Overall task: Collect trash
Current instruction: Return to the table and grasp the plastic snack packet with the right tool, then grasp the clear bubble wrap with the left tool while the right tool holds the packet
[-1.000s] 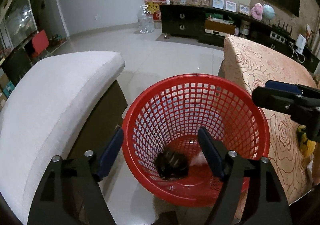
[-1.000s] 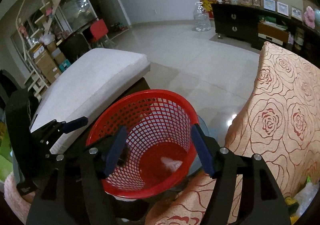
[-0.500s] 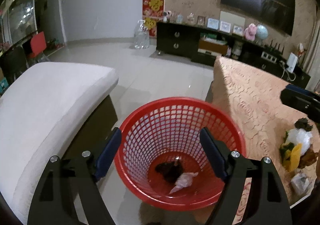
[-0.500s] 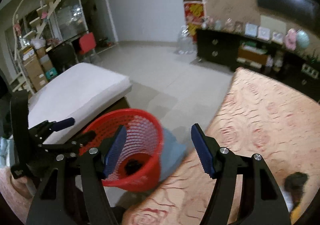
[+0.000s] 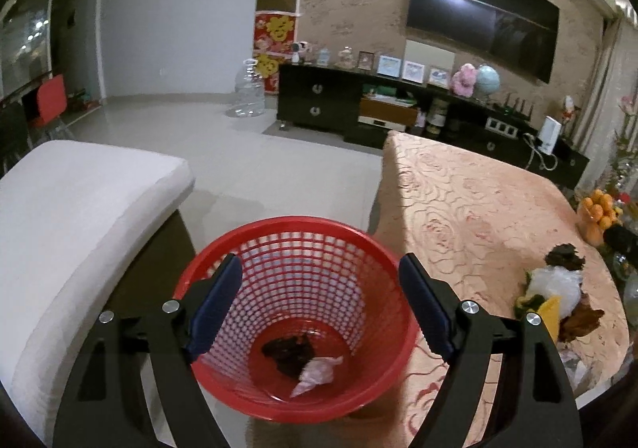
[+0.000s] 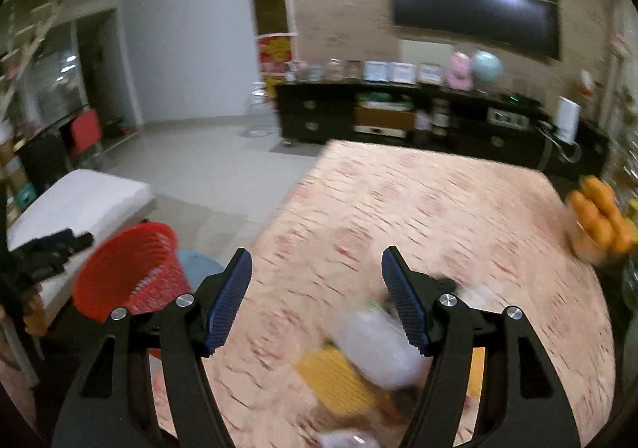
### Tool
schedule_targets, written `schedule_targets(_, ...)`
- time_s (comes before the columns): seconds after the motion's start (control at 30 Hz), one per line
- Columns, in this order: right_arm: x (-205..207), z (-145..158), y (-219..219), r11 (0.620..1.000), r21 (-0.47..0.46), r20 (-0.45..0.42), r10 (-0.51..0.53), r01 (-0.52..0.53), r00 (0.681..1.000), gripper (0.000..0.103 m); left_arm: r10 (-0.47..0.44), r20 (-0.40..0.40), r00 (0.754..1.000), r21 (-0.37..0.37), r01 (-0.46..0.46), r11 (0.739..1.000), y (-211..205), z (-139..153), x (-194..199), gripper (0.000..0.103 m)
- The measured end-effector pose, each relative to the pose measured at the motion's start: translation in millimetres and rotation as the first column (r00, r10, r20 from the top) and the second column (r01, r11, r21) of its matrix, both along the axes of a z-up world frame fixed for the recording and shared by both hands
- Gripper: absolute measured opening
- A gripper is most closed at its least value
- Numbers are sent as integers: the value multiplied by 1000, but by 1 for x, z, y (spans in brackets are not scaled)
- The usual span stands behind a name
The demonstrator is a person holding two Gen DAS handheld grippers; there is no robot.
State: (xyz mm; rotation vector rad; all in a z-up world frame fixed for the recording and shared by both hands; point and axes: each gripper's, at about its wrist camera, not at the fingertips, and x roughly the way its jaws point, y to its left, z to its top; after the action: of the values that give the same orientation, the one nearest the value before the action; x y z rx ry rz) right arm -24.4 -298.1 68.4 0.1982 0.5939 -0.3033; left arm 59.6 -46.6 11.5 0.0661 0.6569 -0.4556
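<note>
Hovering left gripper [image 5: 320,308], fingers spread, empty | red basket [image 6: 127,268] at 9 o'clock, beside table [image 6: 398,200] | right gripper [image 6: 317,298], fingers spread, empty | trash pile [image 6: 371,352] at 5 o'clock: light, crinkly, soft; pinch clear bag's bunched middle.

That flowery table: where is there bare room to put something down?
The table is bare across its far and middle stretch, from the edge beside the red basket toward the oranges. It is crowded at the near right, where the trash pile lies.
</note>
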Motion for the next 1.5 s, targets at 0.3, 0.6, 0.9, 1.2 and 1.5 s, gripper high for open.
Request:
schedule_targets(0.3,-66,-46,-31,986,81,-72,-139,145,988,66,-76,0,997,15,76,997,-32,-3,-16,78)
schedule_targets(0.6,-71,-85,4,992,125,-183,41,-18,982,66,-107,-7,994,47,107,993,-50,-12,-22,78)
schedule_targets(0.9,-40,-126,28,997,47,-377,78,-65,923,65,-137,-5,991,82,137,987,-63,-18,-29,78)
schedule_targets(1.2,-35,-131,28,997,42,-388,75,-64,919,46,-145,-6,989,81,145,986,-63,-18,-29,78)
schedule_targets(1.5,-45,-95,22,998,52,-229,56,-45,972,41,-197,5,980,132,194,972,-83,-23,-43,78)
